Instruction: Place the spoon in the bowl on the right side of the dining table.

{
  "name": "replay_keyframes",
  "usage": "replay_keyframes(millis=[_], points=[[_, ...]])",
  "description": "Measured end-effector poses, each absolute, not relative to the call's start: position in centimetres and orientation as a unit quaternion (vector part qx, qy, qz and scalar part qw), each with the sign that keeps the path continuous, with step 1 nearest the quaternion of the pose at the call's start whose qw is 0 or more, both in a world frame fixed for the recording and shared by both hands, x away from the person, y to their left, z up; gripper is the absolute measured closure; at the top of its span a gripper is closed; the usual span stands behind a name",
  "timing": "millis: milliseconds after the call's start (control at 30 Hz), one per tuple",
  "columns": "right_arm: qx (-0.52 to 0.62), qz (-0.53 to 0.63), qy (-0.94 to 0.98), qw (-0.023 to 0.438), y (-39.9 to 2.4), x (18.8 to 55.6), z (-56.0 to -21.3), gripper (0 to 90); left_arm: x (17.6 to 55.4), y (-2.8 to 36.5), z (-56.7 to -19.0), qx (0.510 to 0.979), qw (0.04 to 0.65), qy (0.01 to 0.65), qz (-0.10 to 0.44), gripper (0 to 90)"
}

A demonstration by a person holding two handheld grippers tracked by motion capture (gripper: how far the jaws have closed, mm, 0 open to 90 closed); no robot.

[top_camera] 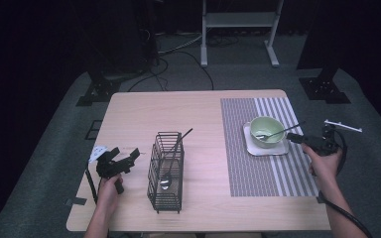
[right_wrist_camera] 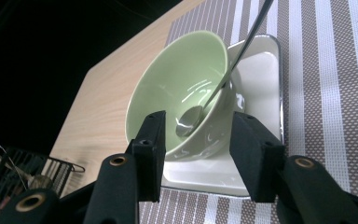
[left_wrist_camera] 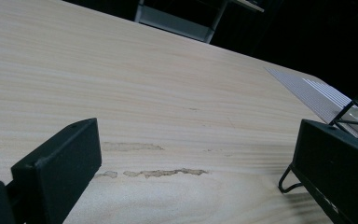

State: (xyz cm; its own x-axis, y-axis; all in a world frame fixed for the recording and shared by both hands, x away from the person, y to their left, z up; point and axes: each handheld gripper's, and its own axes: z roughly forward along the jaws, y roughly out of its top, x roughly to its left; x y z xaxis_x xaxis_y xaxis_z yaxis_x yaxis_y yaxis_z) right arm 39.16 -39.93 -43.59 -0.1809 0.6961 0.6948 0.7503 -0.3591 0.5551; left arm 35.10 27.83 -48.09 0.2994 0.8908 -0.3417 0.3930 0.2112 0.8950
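- Pale wooden bench (top_camera: 144, 109) across the middle of the high view, with a striped grey-and-white mat (top_camera: 263, 168) on its right half.
- Green bowl (top_camera: 266, 131) on a white square plate (top_camera: 252, 147), upper part of the mat; spoon (top_camera: 277, 133) resting in the bowl, handle slanting up and right over the rim.
- Right claw (top_camera: 294, 138) at the right edge of the frame, just right of the bowl and below the spoon's handle tip, gripped by the right hand (top_camera: 324, 161).
- In the right gripper view, right claw (right_wrist_camera: 196, 154) released, jaws parted around nothing; bowl (right_wrist_camera: 168, 93) just beyond and between the jaw tips, spoon (right_wrist_camera: 189, 119) bowl-end low inside it, plate (right_wrist_camera: 261, 79) underneath.
- Black wire basket (top_camera: 166, 171) at centre bottom of the high view, holding a ladle-like utensil (top_camera: 171, 161) whose dark handle leans out toward the upper right.
- Left claw (top_camera: 129, 158) at lower left, just left of the basket, held by the left hand (top_camera: 108, 191).
- In the left gripper view, left claw (left_wrist_camera: 193, 154) released, jaws wide apart over bare bench (left_wrist_camera: 144, 93); basket (left_wrist_camera: 354, 116) wires at the right edge beside the right-hand jaw.
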Motion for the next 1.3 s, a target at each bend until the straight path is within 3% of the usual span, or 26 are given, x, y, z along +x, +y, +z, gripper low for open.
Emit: replay_keyframes(millis=[667, 1300], points=[[-0.606, -0.519, -0.602, 0.047, -38.6, 37.8, -42.8, 34.3, 35.1, 27.8, -48.1, 0.585, 0.553, 0.550, 0.224, 0.1], [-0.581, -0.522, -0.622, 0.053, -36.9, 36.7, -42.5, 31.4, 35.1, 27.8, -48.1, 0.587, 0.551, 0.549, 0.224, 0.1]])
